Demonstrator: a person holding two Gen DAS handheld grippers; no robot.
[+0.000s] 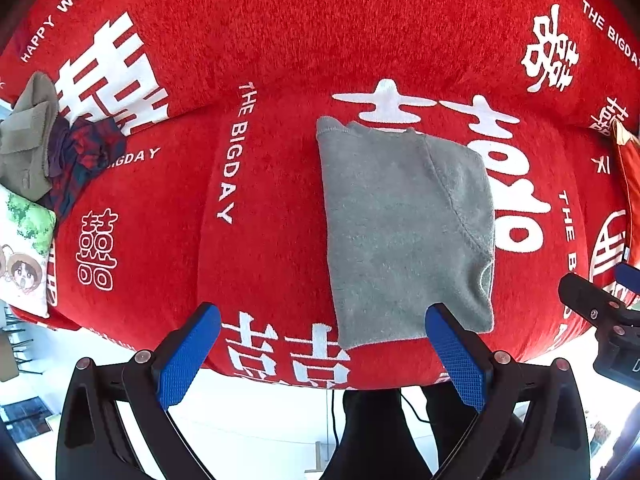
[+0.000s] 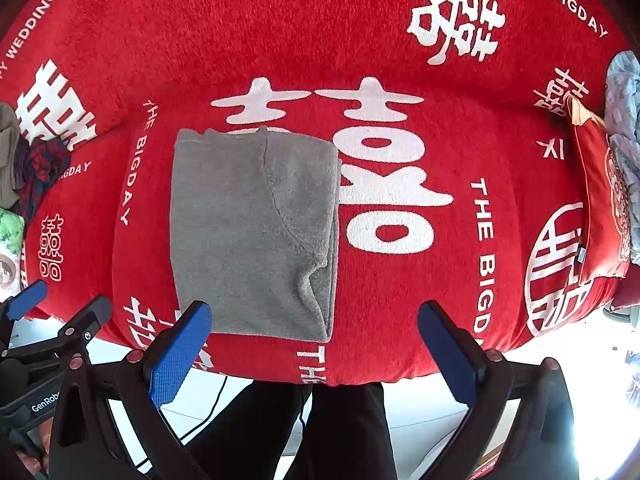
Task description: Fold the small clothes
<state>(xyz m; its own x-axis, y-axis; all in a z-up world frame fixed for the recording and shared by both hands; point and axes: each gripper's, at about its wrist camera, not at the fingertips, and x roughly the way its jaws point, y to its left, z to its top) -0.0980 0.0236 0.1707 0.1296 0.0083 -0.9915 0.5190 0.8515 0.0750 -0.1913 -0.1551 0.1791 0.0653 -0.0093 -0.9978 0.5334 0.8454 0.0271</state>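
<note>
A grey fleece garment point(image 1: 404, 232) point(image 2: 252, 232) lies folded into a tall rectangle on the red sofa cover, a sleeve laid over its right half. My left gripper point(image 1: 324, 320) hovers open just short of the garment's near edge, nothing between its blue pads point(image 1: 188, 356). My right gripper point(image 2: 316, 320) is open too, its left pad point(image 2: 180, 356) near the garment's lower left corner. Each gripper shows at the edge of the other's view: the right one point(image 1: 600, 308) and the left one point(image 2: 60, 320).
The red sofa cover point(image 1: 260, 40) point(image 2: 400, 40) carries white characters and lettering. A heap of olive and dark plaid clothes point(image 1: 52, 152) point(image 2: 28, 168) lies at the left, beside a printed pillow point(image 1: 24, 256). A red cushion point(image 2: 600, 200) and pale blue cloth point(image 2: 624, 120) sit at the right. A person's dark-trousered legs point(image 2: 340, 432) stand below.
</note>
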